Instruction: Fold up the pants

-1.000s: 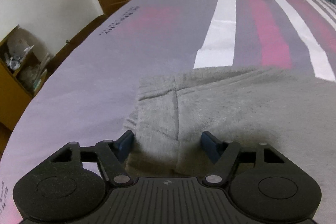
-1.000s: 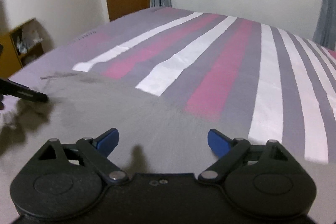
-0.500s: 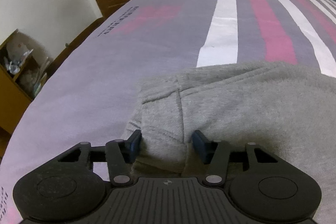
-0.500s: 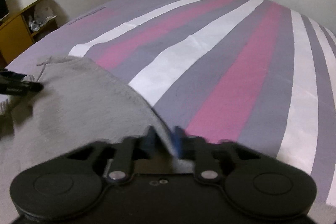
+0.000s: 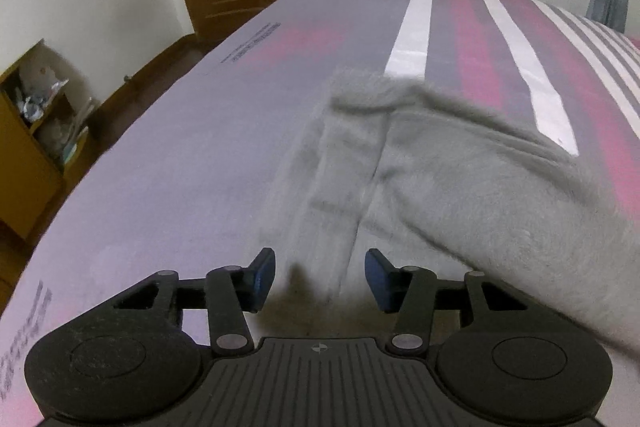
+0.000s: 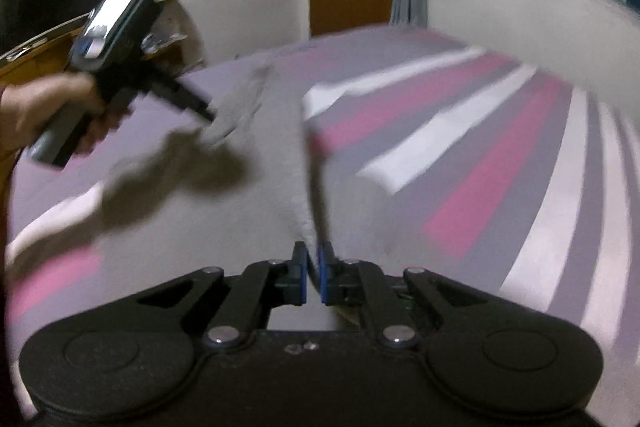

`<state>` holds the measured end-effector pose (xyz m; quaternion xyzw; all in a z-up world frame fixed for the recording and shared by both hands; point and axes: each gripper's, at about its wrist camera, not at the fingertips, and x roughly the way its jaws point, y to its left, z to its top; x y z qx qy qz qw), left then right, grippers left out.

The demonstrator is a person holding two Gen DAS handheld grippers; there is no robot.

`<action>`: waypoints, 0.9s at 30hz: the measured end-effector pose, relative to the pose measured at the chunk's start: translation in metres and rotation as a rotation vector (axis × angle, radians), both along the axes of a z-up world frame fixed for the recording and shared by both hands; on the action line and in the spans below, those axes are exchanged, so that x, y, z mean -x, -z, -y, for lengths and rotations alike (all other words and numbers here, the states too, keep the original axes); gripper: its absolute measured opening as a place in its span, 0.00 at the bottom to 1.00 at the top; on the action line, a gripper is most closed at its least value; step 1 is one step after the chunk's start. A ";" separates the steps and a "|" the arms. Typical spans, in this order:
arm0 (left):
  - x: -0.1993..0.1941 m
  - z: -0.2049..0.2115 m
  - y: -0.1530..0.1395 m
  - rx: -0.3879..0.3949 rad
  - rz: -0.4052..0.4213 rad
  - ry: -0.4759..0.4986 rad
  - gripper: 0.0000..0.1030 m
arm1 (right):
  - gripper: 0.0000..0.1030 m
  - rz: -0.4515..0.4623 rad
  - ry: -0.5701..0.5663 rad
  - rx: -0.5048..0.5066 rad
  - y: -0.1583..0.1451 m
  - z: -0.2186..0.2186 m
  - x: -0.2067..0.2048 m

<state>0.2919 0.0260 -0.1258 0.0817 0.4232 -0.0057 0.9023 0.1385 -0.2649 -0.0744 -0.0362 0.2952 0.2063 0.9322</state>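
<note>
Bedsheet [image 5: 224,155] edge print – blurred, unreadable, grey pants [image 5: 460,187]

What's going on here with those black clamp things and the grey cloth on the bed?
A person is folding grey pants on a striped bed, using a hand-held two-finger gripper in each hand. The right gripper is clamped shut on an edge of the fabric, which rises from the bed into its pads. The left gripper has a bunched part of the pants between its fingers, with the jaws partway open; the blur leaves it unclear whether the pads actually press the cloth. The fold is not finished.
</note>
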 end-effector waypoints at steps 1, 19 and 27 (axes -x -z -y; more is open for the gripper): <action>0.007 -0.002 0.001 0.002 -0.008 0.003 0.50 | 0.06 -0.021 0.011 -0.004 0.012 -0.007 0.011; 0.022 0.044 -0.052 0.207 -0.023 -0.035 0.92 | 0.36 -0.169 0.311 -0.249 0.055 0.016 0.058; -0.051 0.086 -0.016 0.049 -0.139 -0.143 0.91 | 0.36 -0.175 0.330 -0.299 0.060 0.018 0.061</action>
